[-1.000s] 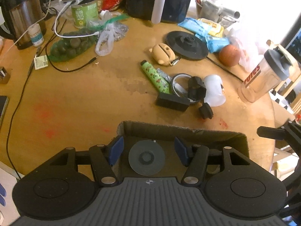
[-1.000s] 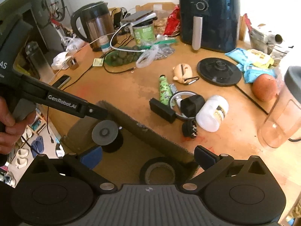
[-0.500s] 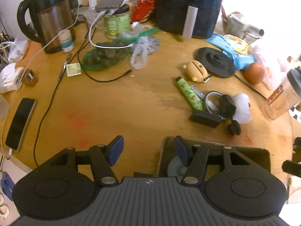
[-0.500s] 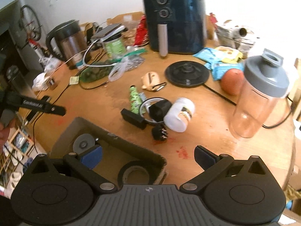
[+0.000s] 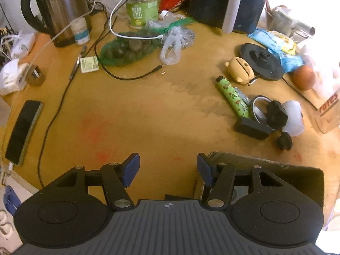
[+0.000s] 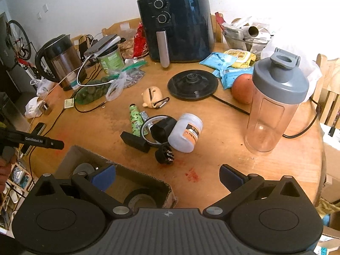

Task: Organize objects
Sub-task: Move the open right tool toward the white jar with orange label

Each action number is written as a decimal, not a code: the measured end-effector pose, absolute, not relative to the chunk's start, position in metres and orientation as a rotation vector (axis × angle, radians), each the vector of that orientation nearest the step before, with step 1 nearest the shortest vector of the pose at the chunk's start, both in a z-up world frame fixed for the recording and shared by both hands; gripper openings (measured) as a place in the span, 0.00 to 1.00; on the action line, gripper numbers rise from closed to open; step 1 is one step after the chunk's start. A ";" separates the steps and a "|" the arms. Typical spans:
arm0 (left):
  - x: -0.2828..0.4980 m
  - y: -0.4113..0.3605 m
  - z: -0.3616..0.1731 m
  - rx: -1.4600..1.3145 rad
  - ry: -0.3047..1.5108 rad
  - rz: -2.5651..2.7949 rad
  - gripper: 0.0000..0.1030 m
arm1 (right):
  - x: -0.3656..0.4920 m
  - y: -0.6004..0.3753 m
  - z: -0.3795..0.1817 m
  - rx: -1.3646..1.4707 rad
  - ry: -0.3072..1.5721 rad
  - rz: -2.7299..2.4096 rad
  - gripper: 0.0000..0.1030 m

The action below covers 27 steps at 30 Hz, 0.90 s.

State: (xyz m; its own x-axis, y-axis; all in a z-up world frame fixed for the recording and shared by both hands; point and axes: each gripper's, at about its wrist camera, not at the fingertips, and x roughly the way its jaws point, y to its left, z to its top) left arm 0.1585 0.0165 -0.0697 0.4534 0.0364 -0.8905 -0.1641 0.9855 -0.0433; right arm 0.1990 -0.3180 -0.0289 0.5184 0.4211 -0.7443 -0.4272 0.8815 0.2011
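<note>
A cardboard box (image 6: pixel 136 172) sits at the table's near edge; it also shows in the left wrist view (image 5: pixel 265 162). Inside lie a grey disc (image 6: pixel 81 168) and a black tape roll (image 6: pixel 139 198). My left gripper (image 5: pixel 167 171) is open and empty, at the box's left side. My right gripper (image 6: pixel 167 176) is open and empty, above the box's right corner. Beyond the box lies a pile: green tube (image 6: pixel 135 119), black block (image 6: pixel 135 142), black adapter (image 6: pixel 162 127), white jar (image 6: pixel 186 132), black plug (image 6: pixel 164 156). The pile also shows in the left wrist view (image 5: pixel 252 128).
A clear shaker bottle (image 6: pixel 276 104) stands at right. An air fryer (image 6: pixel 176 25), kettle (image 6: pixel 57 61), kettle base (image 6: pixel 192 84), orange fruit (image 6: pixel 242 88), pig-shaped case (image 6: pixel 152 96), bagged greens (image 5: pixel 127 50) and cables crowd the back. A phone (image 5: pixel 22 130) lies at the left edge.
My left gripper has pulled out of the box and moved left, leaving the grey disc inside. My right gripper has risen and shifted right, away from the box.
</note>
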 end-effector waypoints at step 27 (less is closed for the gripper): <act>0.194 0.009 -0.095 -0.167 1.186 -0.039 0.57 | 0.212 -0.324 -0.043 0.014 0.965 0.396 1.00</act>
State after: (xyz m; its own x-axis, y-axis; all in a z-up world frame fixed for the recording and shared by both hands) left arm 0.1940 0.0085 -0.0953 0.3765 -0.1178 -0.9189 -0.0579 0.9869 -0.1503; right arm 0.2117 -0.3238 -0.0425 0.5038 0.3345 -0.7964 -0.3218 0.9283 0.1863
